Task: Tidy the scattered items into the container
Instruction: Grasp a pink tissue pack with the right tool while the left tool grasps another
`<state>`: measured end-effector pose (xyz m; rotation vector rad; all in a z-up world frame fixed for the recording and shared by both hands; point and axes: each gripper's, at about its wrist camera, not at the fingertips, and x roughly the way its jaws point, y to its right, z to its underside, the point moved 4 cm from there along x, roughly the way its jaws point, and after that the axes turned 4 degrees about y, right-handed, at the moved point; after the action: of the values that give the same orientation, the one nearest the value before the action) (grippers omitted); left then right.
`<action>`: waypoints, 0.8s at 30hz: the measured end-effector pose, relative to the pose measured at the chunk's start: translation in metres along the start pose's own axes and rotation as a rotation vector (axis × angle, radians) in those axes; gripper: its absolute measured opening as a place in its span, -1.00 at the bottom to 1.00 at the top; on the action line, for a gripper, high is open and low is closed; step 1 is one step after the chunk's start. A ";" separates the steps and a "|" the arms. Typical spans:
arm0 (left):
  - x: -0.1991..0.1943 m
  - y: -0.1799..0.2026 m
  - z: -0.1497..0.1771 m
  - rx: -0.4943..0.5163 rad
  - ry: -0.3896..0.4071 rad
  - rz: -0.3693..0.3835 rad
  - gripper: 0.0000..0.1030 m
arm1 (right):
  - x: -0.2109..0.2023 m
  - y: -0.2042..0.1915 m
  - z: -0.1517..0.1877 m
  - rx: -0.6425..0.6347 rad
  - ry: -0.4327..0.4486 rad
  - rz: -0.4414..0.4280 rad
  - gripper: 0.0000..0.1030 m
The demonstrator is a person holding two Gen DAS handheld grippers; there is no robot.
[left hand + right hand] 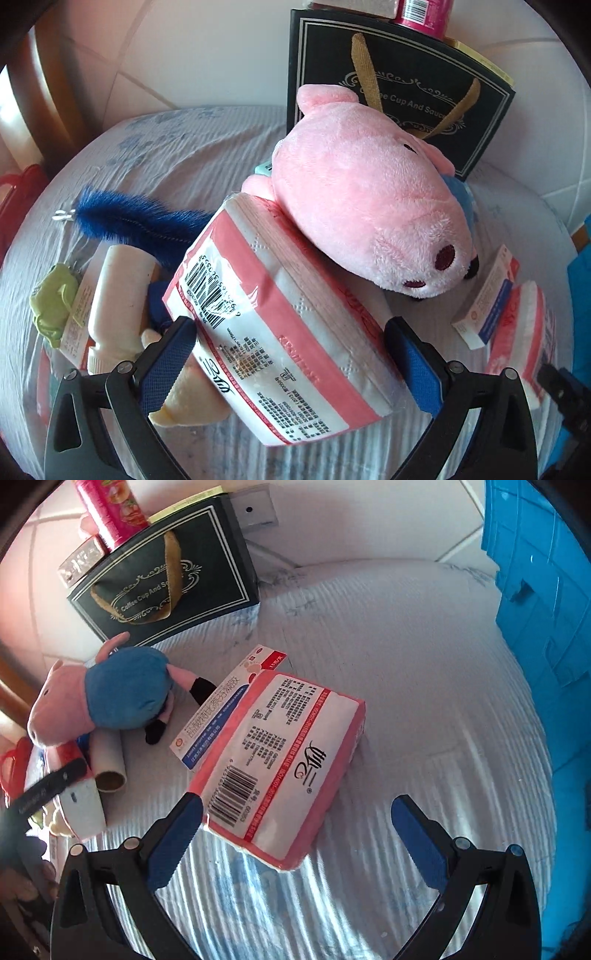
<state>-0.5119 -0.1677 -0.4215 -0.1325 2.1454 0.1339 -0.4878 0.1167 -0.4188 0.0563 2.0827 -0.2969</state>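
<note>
Two pink tissue packs on a ribbed white bedcover were framed by wide-spread tongs. The left gripper (288, 336) was held released around one tissue pack (273, 332), its pads beside the wrapper but apparently not pressing, though contact at the left pad could not be ruled out in the fisheye view. A pink pig plush (373, 206) was propped on that pack's far end, so the toy could be tipped or dragged if the pack were lifted. The right gripper (295, 819) was likewise unclenched over a second tissue pack (284, 771), on whose far left edge a small medicine box (218, 720) was leaned; that box could be knocked away. The blue container (535, 602) stood at the far right, well apart from both packs. Slippage on the glossy wrappers was judged a further risk.
</note>
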 end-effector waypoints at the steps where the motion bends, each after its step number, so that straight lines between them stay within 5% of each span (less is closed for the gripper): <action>1: -0.003 -0.001 0.003 0.008 0.011 0.005 0.86 | 0.004 -0.002 -0.001 0.009 -0.006 0.011 1.00; 6: -0.019 -0.004 0.012 0.038 0.063 0.030 0.47 | 0.019 -0.016 -0.006 -0.001 -0.014 0.033 1.00; 13: -0.030 -0.011 0.020 0.056 0.060 0.047 0.29 | 0.040 -0.029 -0.009 -0.031 -0.059 0.072 1.00; 17: -0.027 -0.013 0.020 0.066 0.039 0.046 0.41 | 0.049 -0.027 0.002 -0.061 -0.104 0.088 1.00; 20: -0.008 -0.019 0.027 0.052 -0.042 0.024 0.84 | 0.040 -0.025 0.009 -0.094 -0.087 0.091 0.72; 24: -0.001 -0.021 0.030 0.036 -0.035 0.017 0.82 | 0.028 -0.019 0.021 -0.124 -0.083 0.083 0.60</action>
<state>-0.4835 -0.1841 -0.4376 -0.0900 2.1129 0.1064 -0.4875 0.0907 -0.4489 0.0552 2.0058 -0.1175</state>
